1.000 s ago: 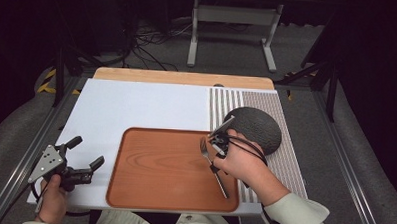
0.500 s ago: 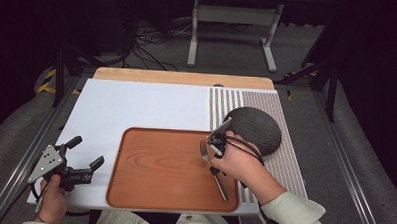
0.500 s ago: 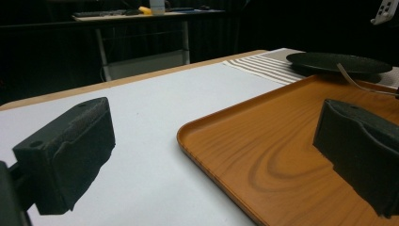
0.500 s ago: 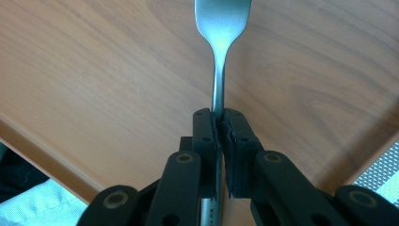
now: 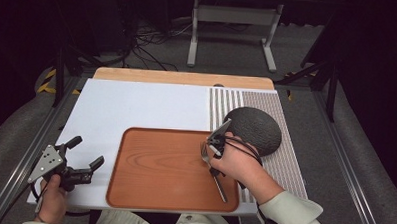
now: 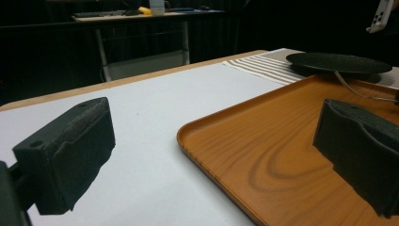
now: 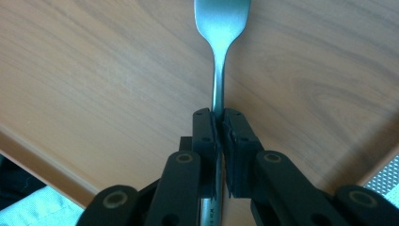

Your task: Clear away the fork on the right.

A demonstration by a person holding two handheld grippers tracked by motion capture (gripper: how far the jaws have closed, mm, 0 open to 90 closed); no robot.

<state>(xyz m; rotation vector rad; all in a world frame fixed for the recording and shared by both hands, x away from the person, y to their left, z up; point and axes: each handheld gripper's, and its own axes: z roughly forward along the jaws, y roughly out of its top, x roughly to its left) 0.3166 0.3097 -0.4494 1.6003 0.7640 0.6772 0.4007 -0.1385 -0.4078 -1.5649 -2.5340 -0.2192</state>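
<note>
A metal fork (image 7: 220, 28) lies along the right side of the brown wooden tray (image 5: 159, 165), tines pointing away from the person. My right gripper (image 7: 219, 122) is shut on its handle just behind the neck. In the high view the right hand covers the middle of the fork (image 5: 220, 188), and my right gripper (image 5: 213, 165) points down at the tray. Over the white mat, left of the tray, my left gripper (image 5: 87, 152) is held open and level with nothing between its fingers. From the left gripper (image 6: 216, 155) I see the tray's rim (image 6: 197, 141).
A dark round textured plate (image 5: 253, 129) sits on a striped placemat (image 5: 285, 160) just right of the tray and close behind the right hand. The white mat (image 5: 136, 105) covers the table's left and middle. A metal stand (image 5: 234, 23) is on the floor beyond.
</note>
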